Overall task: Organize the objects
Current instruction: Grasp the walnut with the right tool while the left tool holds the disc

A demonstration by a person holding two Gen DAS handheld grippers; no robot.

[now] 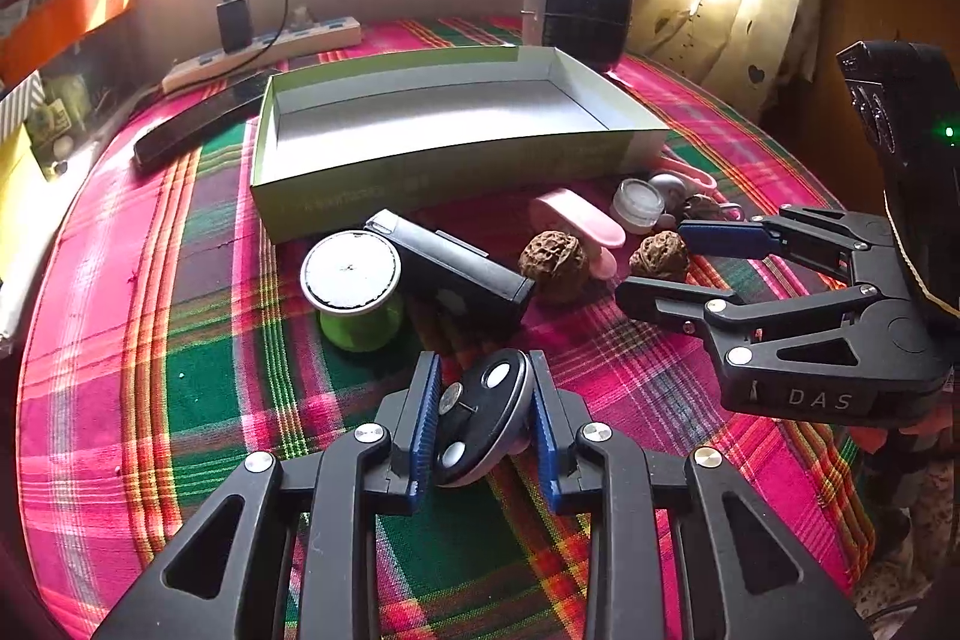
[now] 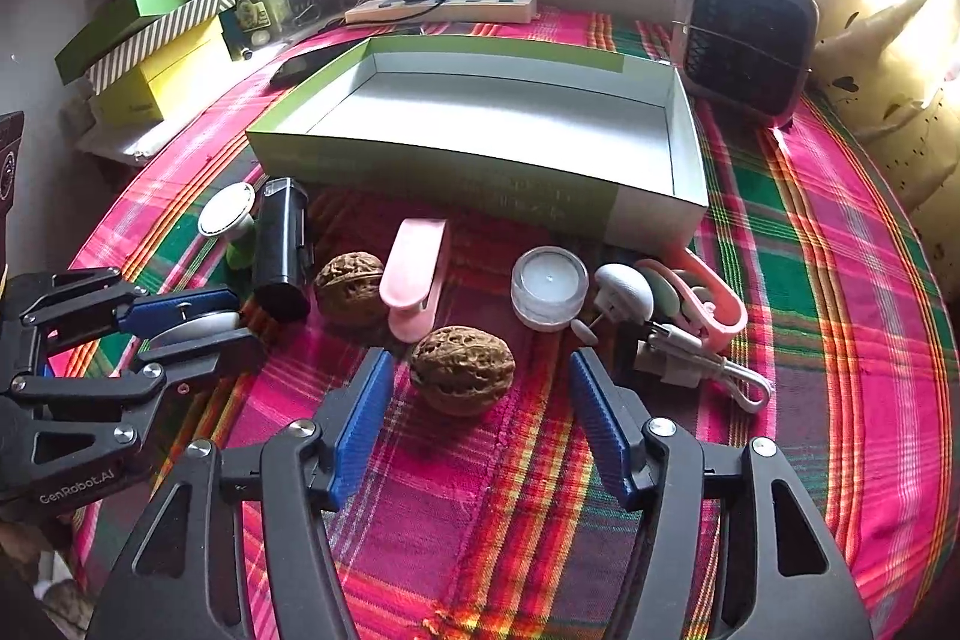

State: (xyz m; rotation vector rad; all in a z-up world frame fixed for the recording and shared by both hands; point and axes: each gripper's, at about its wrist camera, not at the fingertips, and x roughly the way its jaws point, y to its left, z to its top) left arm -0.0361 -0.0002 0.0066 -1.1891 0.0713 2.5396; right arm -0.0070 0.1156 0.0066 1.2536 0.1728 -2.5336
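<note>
Currently the left gripper [image 1: 483,424] is clamped on a small round black-bottomed device [image 1: 480,415], tilted above the plaid tablecloth [image 1: 180,400]. Meanwhile the right gripper [image 2: 480,400] has its jaws apart around a walnut [image 2: 462,370], not touching it, before the empty green box [image 2: 420,172].

You see a tabletop [image 2: 840,280] draped in pink, green and orange plaid. The shallow box [image 2: 420,172] is pale green outside, white inside. Before it lie two wrinkled brown walnuts [image 2: 462,370], a pink clip [image 2: 414,274], a clear jar [image 2: 549,286] with a white lid, a black case [image 2: 282,244] and a green spool [image 1: 360,322] topped white. Your black left gripper [image 1: 480,424] has blue pads [image 1: 426,418] against a black disc [image 1: 483,421] with white dots
</note>
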